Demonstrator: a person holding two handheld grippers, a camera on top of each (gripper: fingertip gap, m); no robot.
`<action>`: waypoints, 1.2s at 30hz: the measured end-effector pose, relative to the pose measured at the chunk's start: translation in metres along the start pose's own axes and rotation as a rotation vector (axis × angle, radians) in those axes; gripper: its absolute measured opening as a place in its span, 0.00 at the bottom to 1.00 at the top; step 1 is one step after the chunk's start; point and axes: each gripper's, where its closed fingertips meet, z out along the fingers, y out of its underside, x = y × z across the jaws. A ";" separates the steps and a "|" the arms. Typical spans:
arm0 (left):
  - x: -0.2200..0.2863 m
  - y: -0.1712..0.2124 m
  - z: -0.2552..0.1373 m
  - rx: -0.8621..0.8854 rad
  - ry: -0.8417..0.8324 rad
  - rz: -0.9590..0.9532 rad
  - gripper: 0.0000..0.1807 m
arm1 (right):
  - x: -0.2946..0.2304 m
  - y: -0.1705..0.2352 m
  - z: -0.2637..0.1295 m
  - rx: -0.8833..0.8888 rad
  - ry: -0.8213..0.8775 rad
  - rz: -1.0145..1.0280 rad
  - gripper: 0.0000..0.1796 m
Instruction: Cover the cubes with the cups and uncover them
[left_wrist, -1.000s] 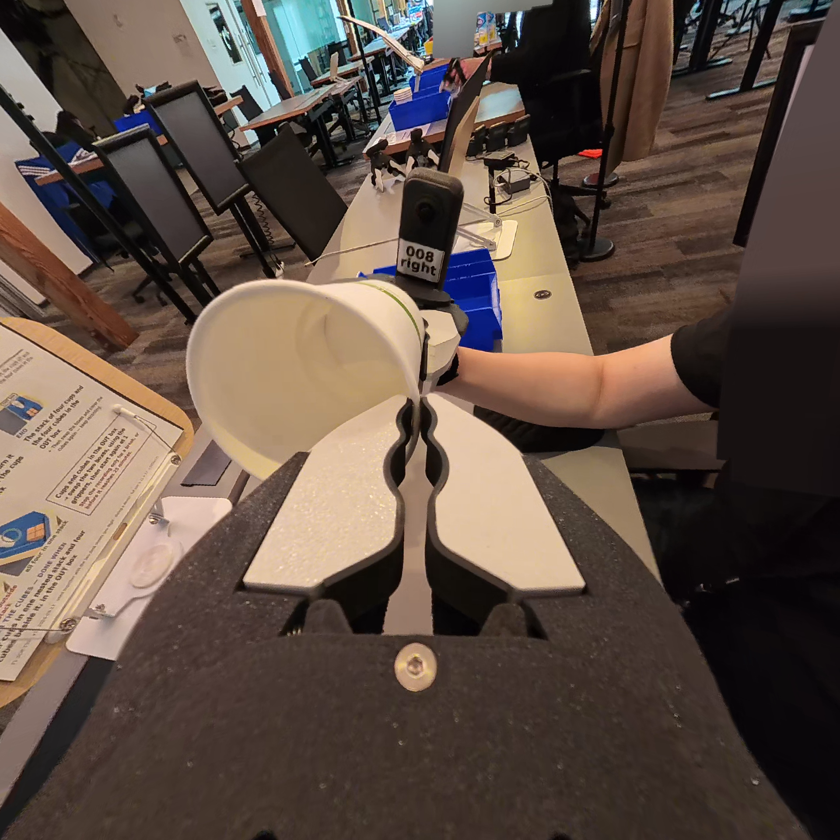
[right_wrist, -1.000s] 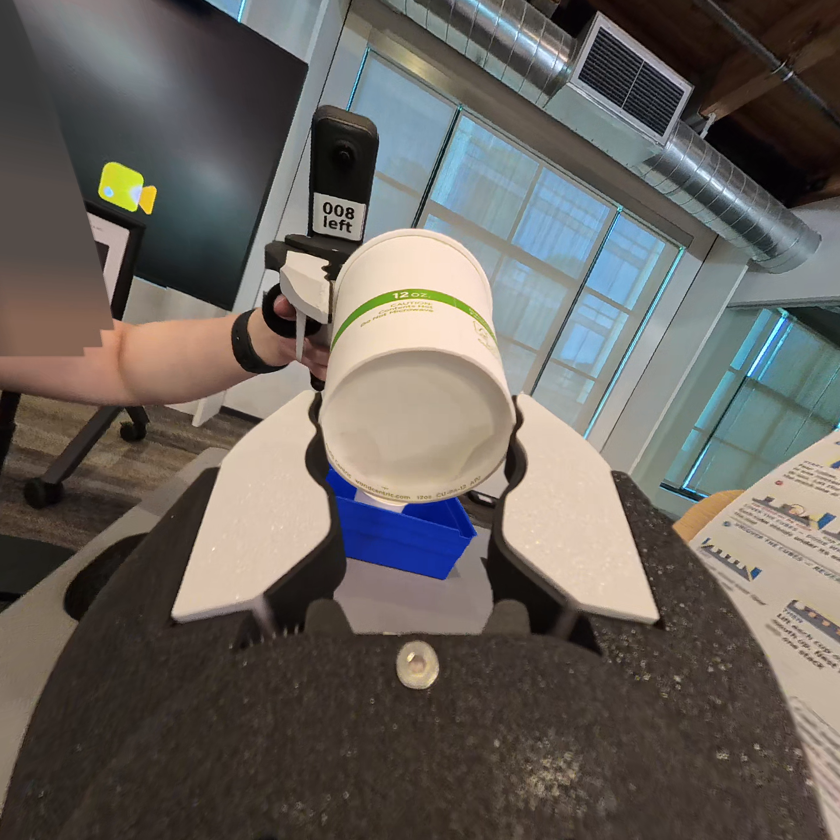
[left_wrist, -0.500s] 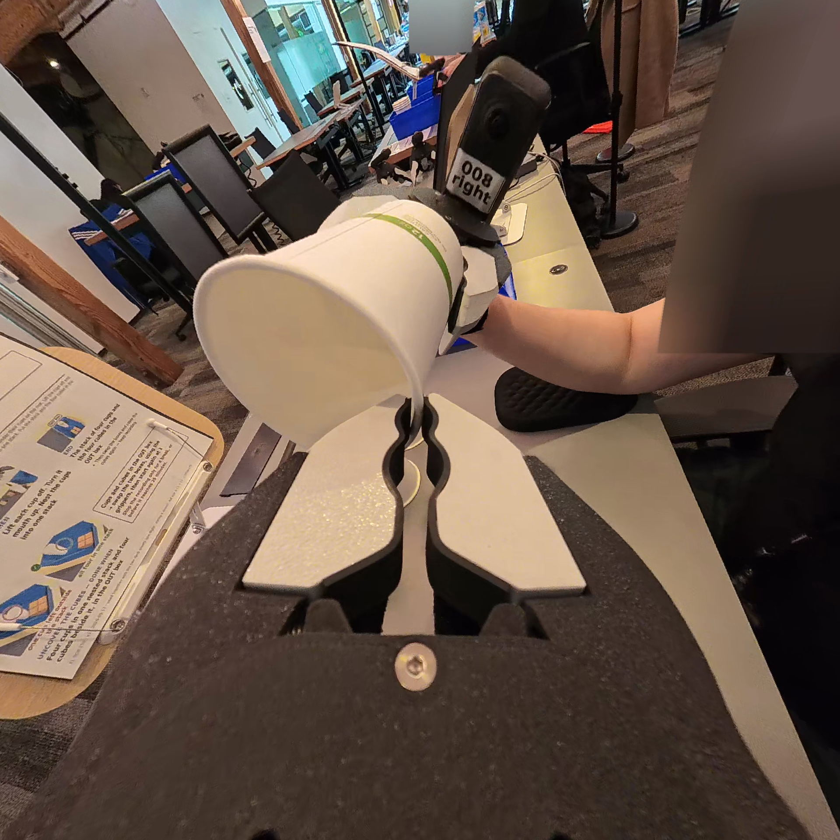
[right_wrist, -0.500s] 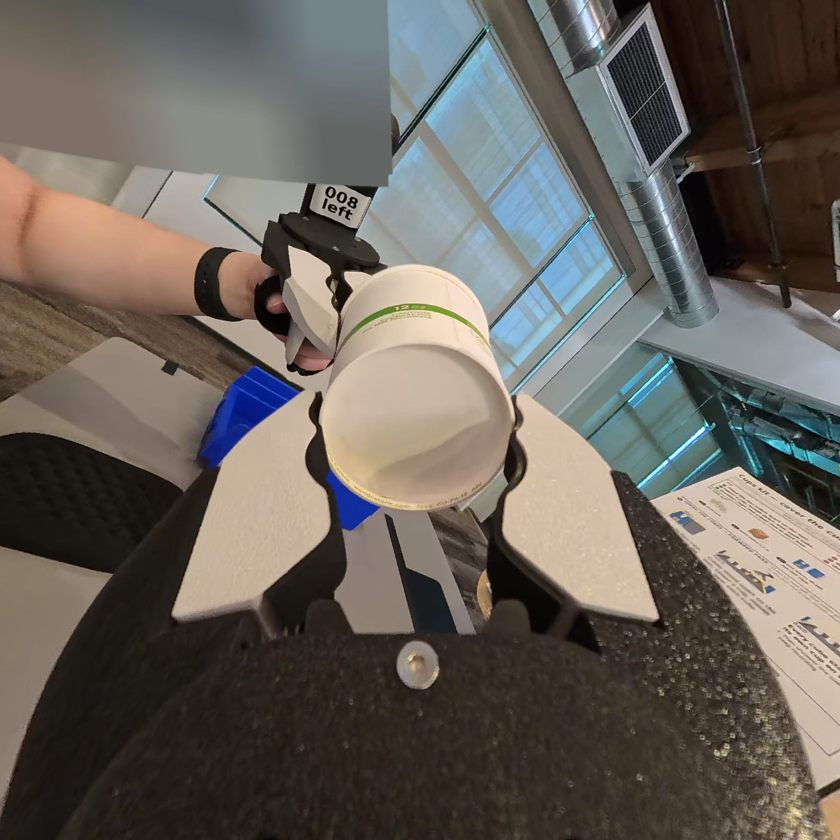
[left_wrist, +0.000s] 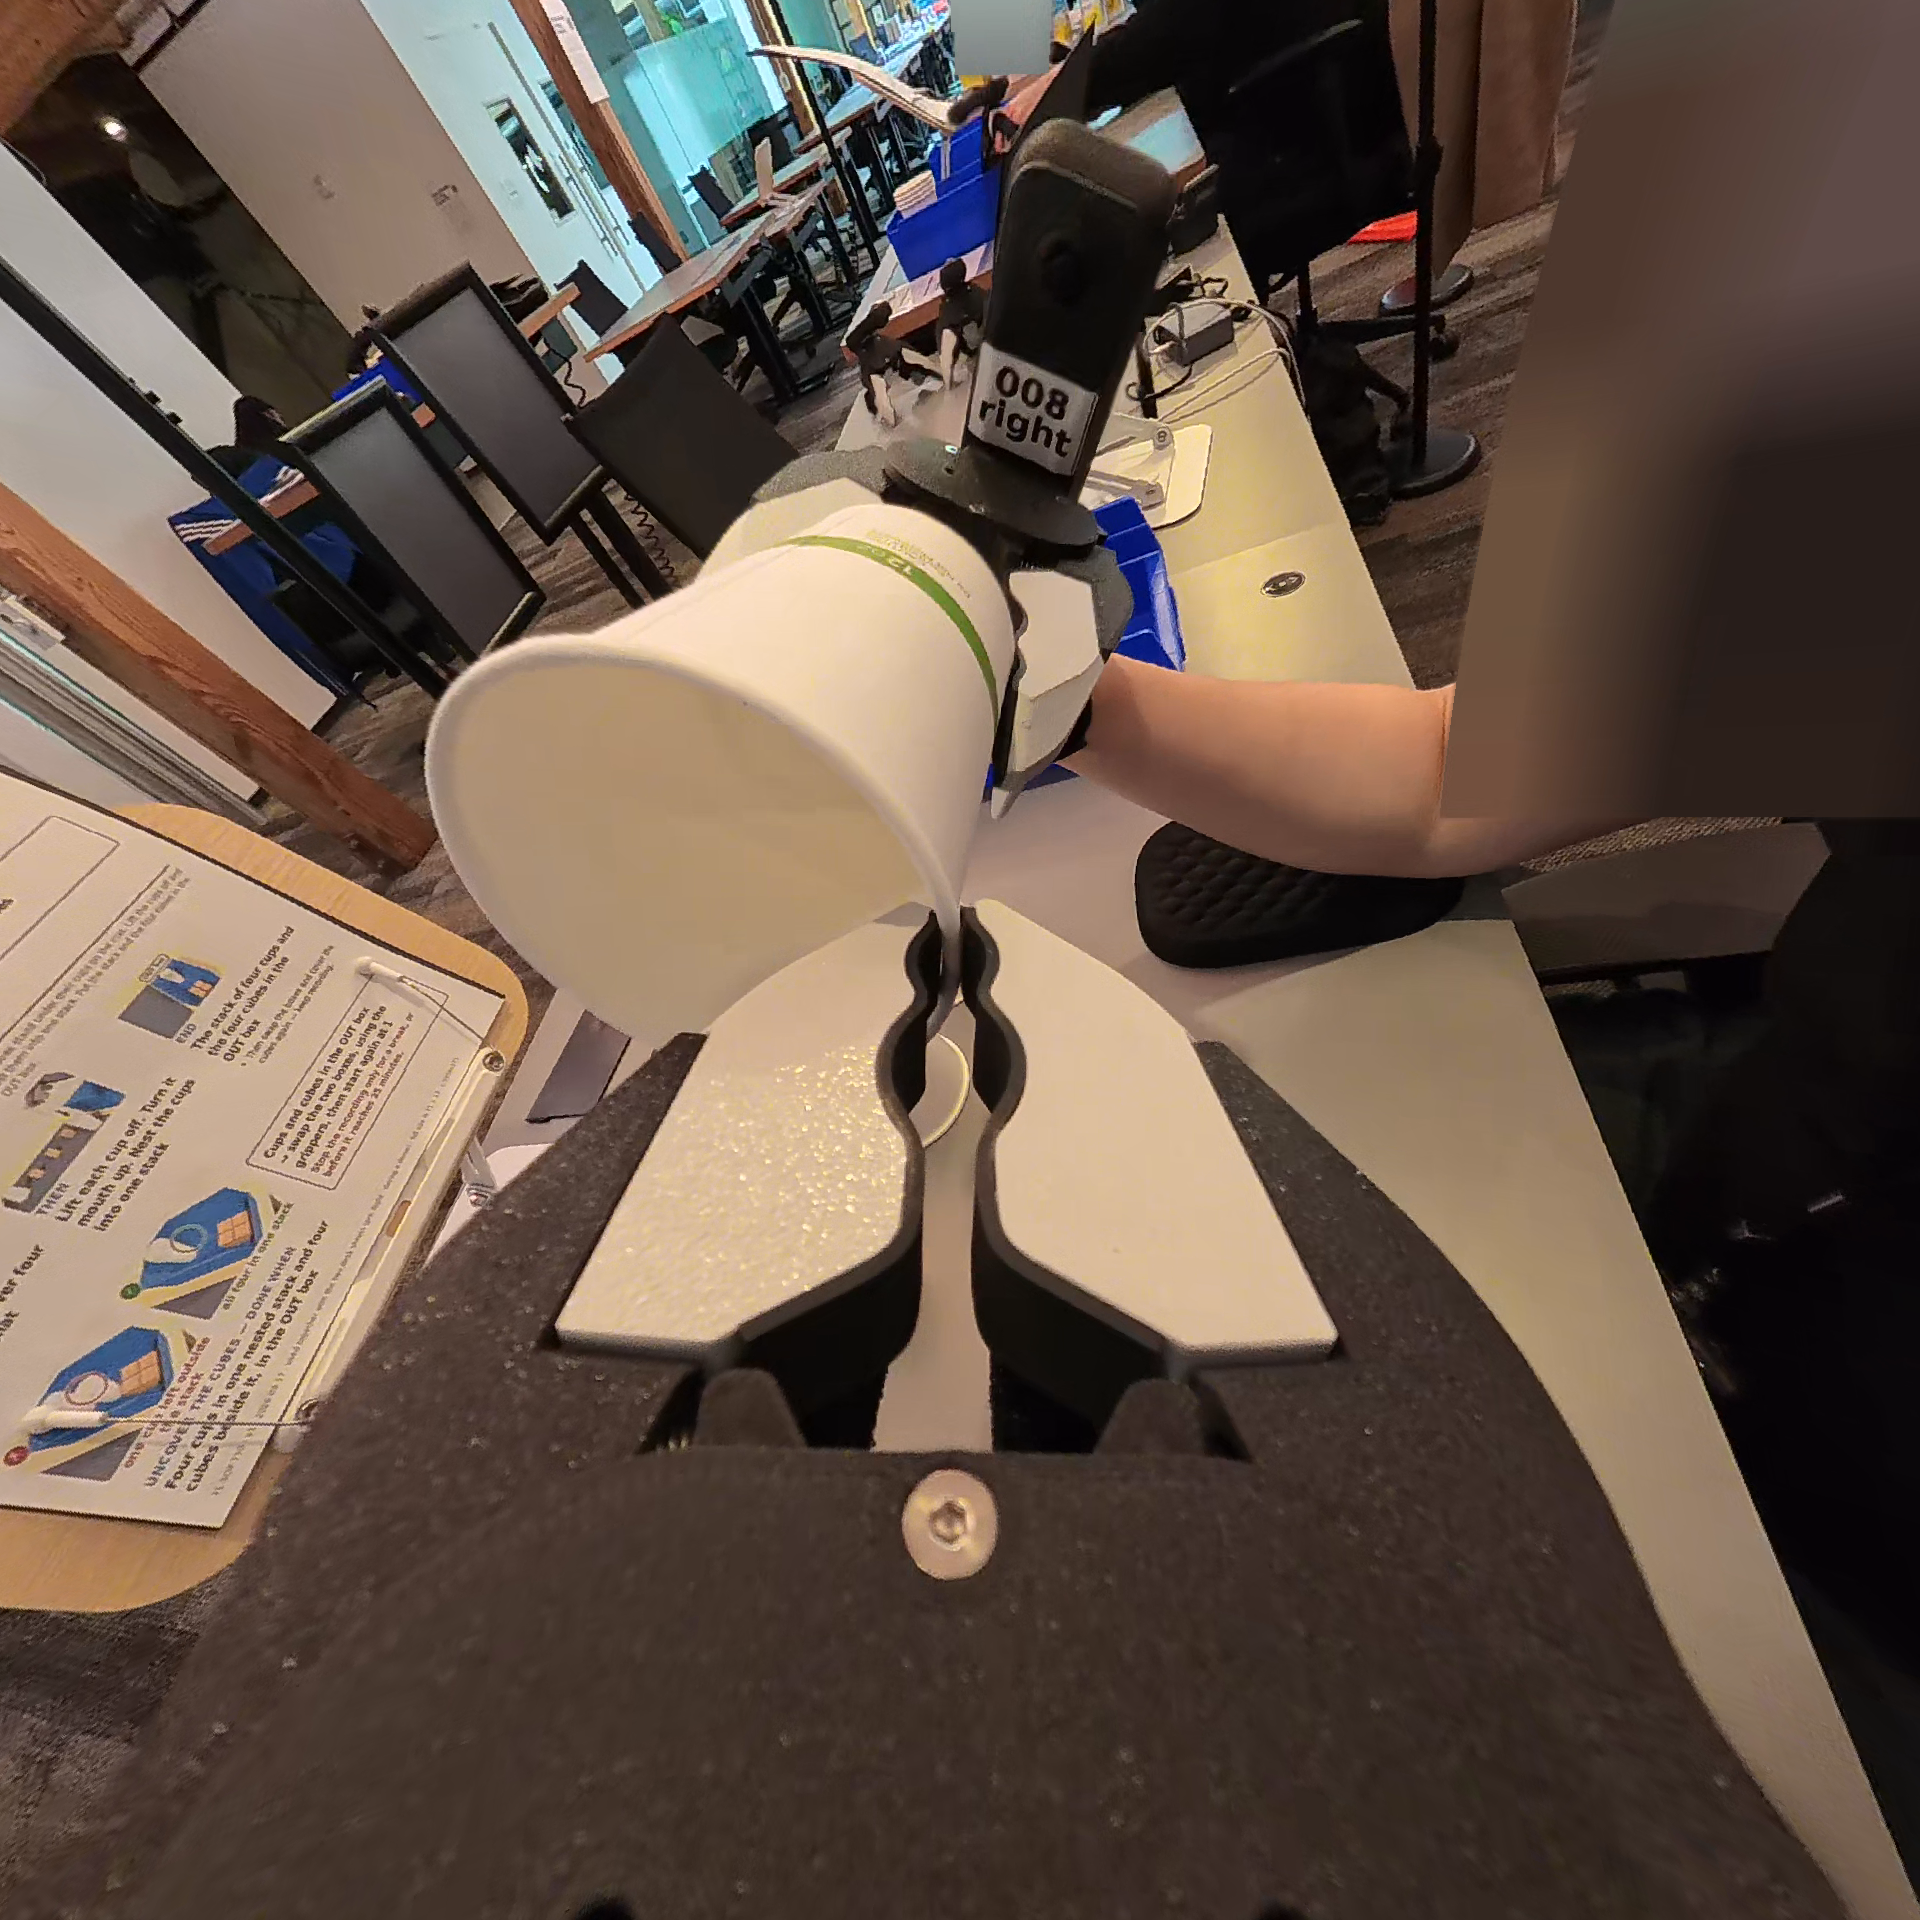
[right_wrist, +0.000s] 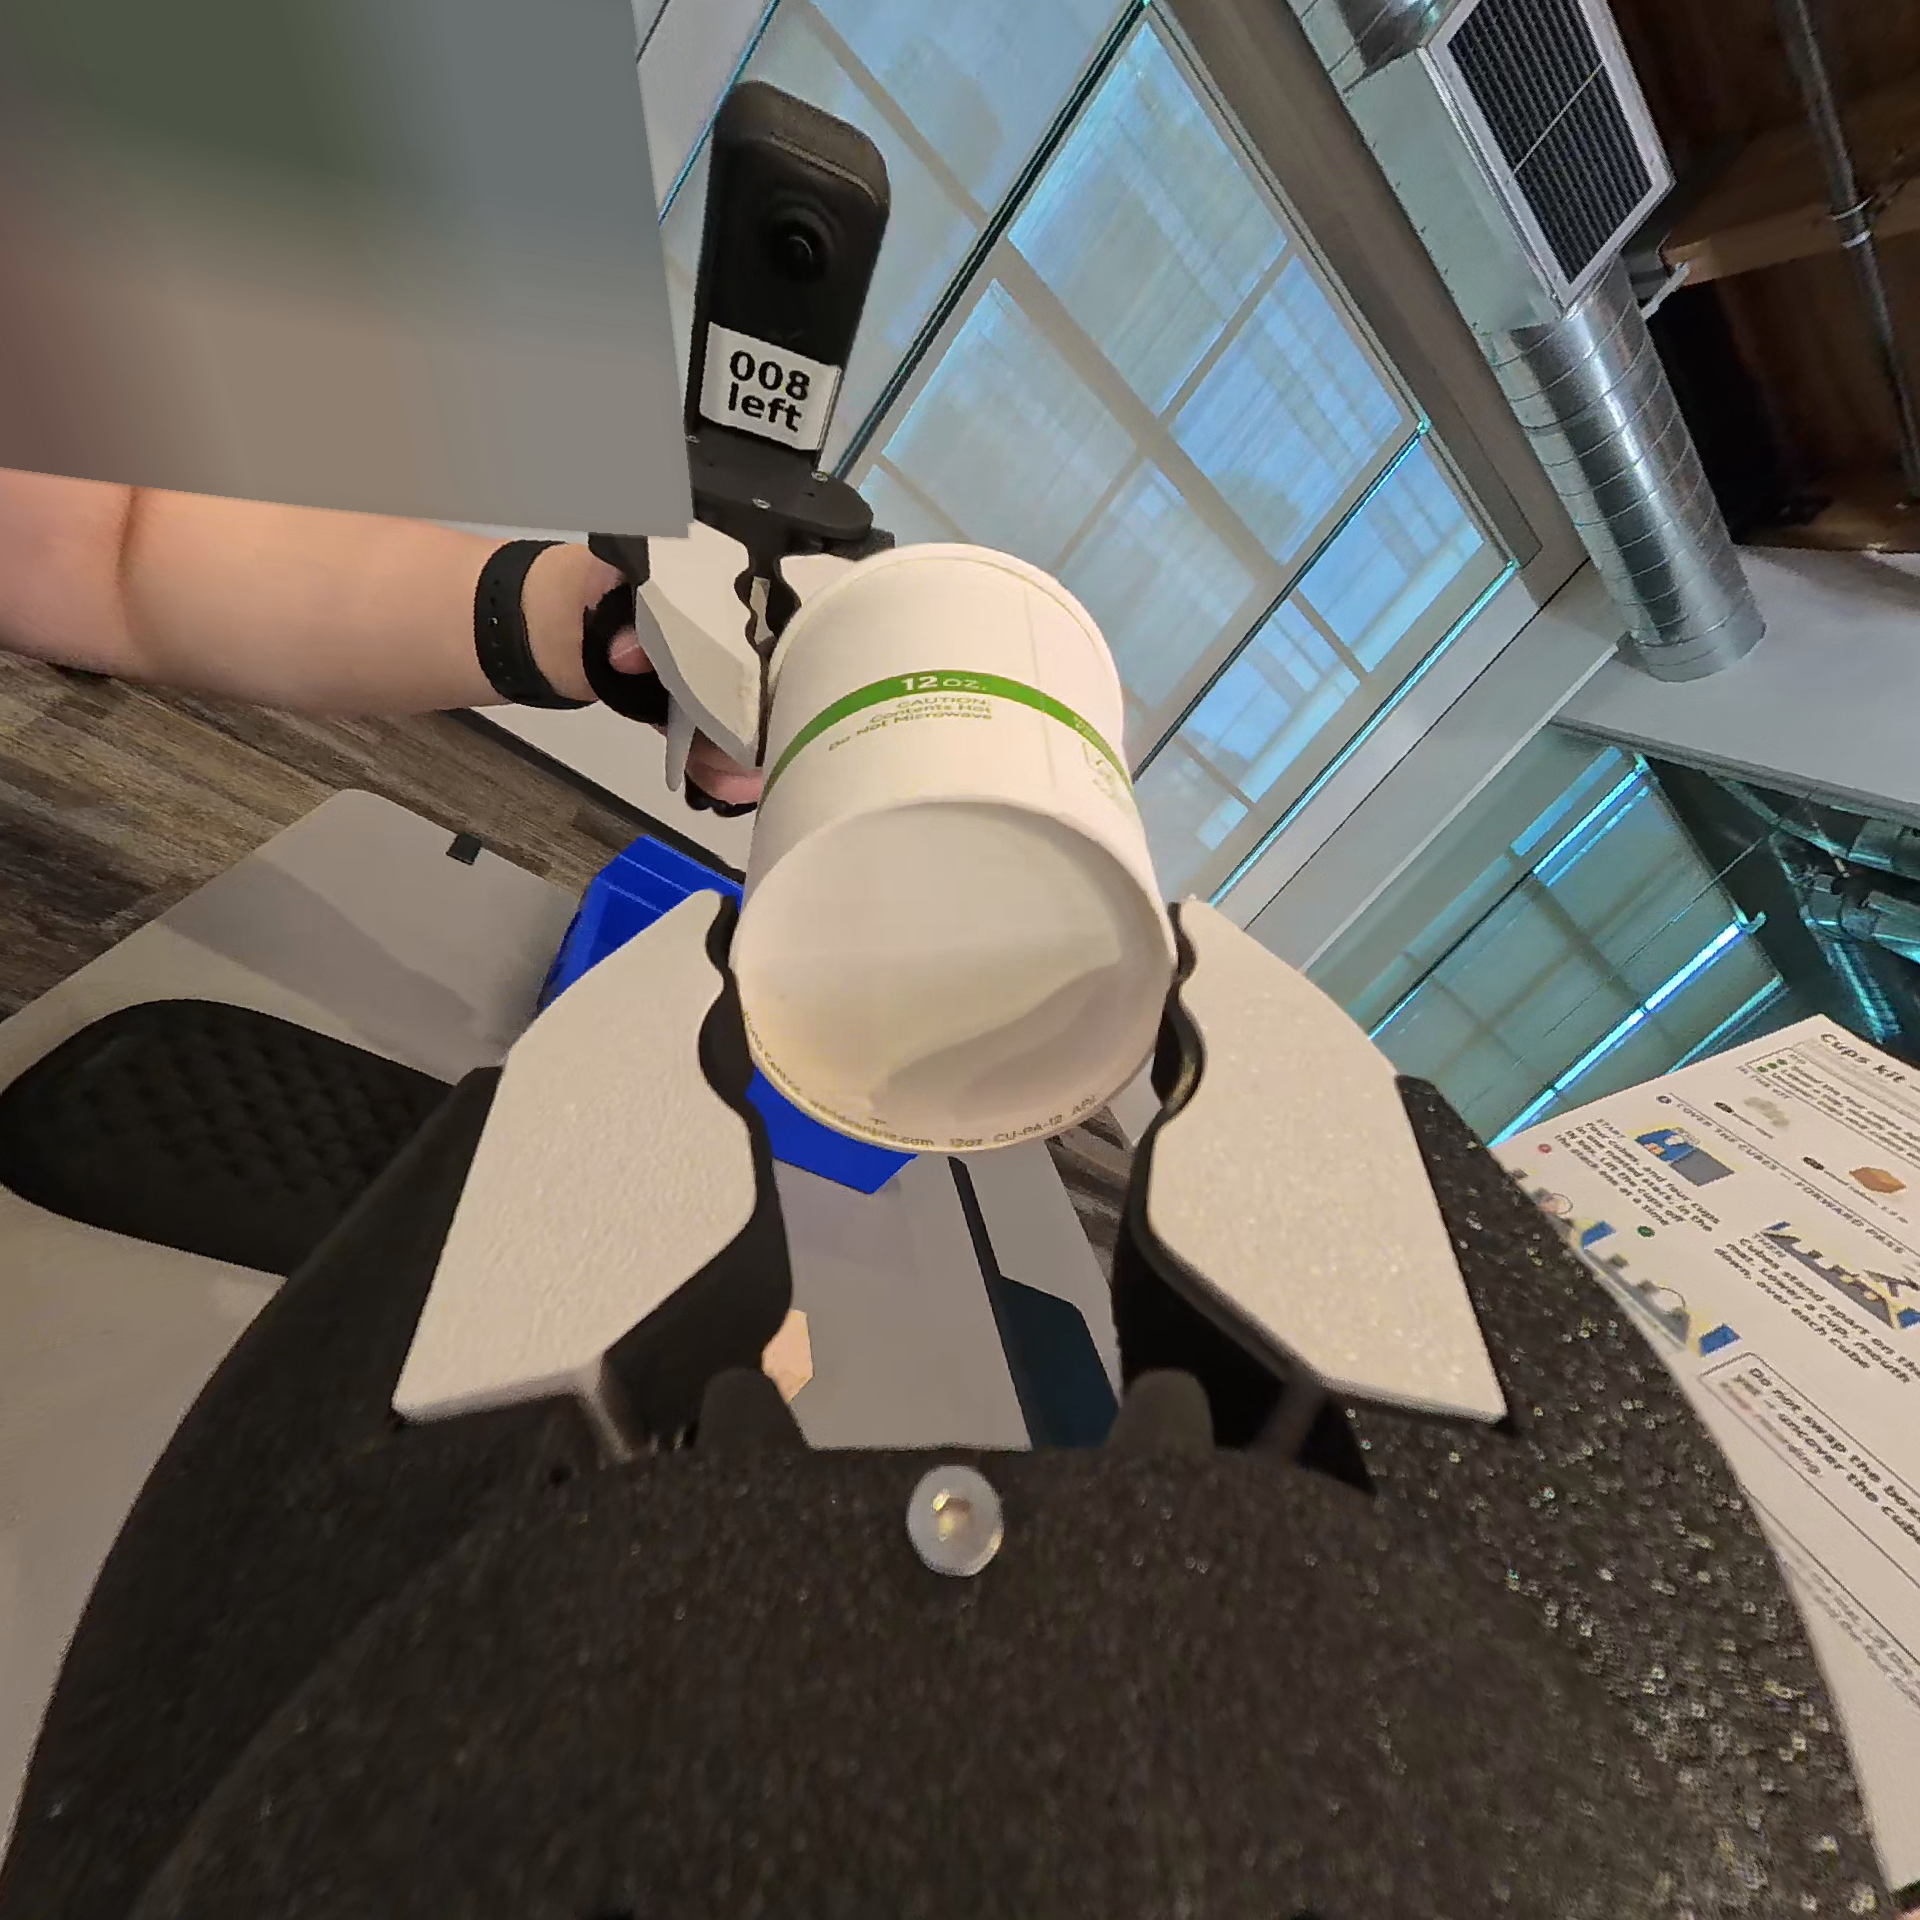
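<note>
One white paper cup (left_wrist: 727, 748) with a green band hangs in the air above the grey table (left_wrist: 1382, 1091), held by both tools. The left gripper (left_wrist: 948, 930) pinches its rim; the right gripper (right_wrist: 951, 997) clamps its base. Its long axis lies nearly level, mouth toward the left gripper. Only the right wrist view shows the cup's recessed bottom and a blue bin (right_wrist: 623, 914) under it; the left shows its open mouth.

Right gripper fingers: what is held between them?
A white paper cup, base end between the right gripper fingers, seen in the right wrist view.
</note>
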 end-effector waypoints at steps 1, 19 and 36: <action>0.000 0.001 0.000 -0.006 -0.002 -0.003 0.01 | 0.000 -0.001 0.000 0.005 -0.002 0.001 0.42; 0.031 0.134 -0.082 0.066 -0.399 -0.444 0.10 | 0.004 0.074 -0.016 -0.559 -0.128 0.094 0.42; 0.070 0.190 -0.146 0.143 -0.627 -0.532 0.07 | -0.016 0.229 0.006 -1.469 -0.641 0.262 0.42</action>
